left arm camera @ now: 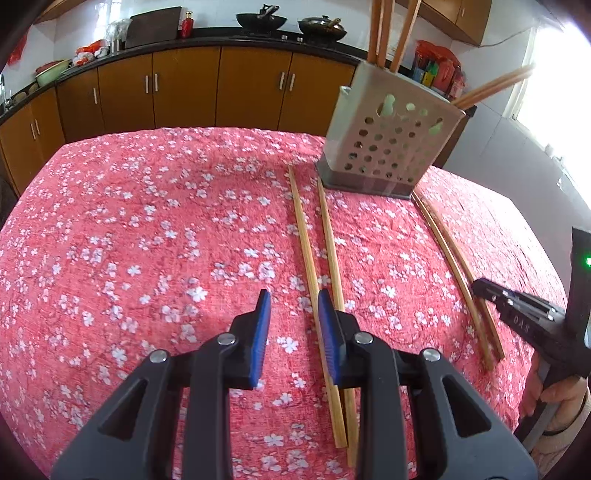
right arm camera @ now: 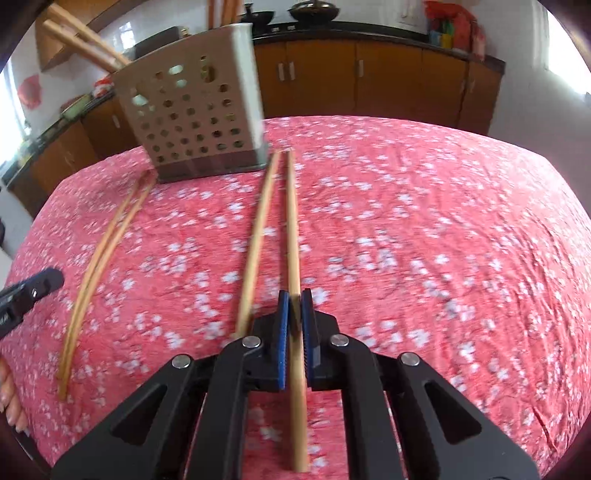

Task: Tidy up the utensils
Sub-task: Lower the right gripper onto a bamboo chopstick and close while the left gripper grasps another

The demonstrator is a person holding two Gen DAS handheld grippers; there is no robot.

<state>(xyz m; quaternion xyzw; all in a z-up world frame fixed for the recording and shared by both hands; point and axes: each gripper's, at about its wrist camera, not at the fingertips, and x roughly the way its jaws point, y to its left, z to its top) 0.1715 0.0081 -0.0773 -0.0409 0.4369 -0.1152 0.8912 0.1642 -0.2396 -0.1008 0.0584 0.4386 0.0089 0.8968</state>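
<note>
A perforated metal utensil holder (left arm camera: 388, 147) stands at the table's far side with several chopsticks upright in it; it also shows in the right wrist view (right arm camera: 195, 122). One pair of wooden chopsticks (left arm camera: 314, 266) lies by my left gripper (left arm camera: 293, 306), which is open and empty; its right finger lies over them. A second pair (left arm camera: 458, 269) lies to the right. My right gripper (right arm camera: 294, 306) is shut on a chopstick (right arm camera: 293, 229) of that pair; its mate (right arm camera: 256, 236) lies just left. The right gripper also shows in the left wrist view (left arm camera: 480, 286).
The table wears a red floral cloth (left arm camera: 147, 240). Behind it run brown kitchen cabinets (left arm camera: 184, 88) with a black counter carrying woks (left arm camera: 262, 20) and dishes. A bright window (left arm camera: 554, 74) is at the right.
</note>
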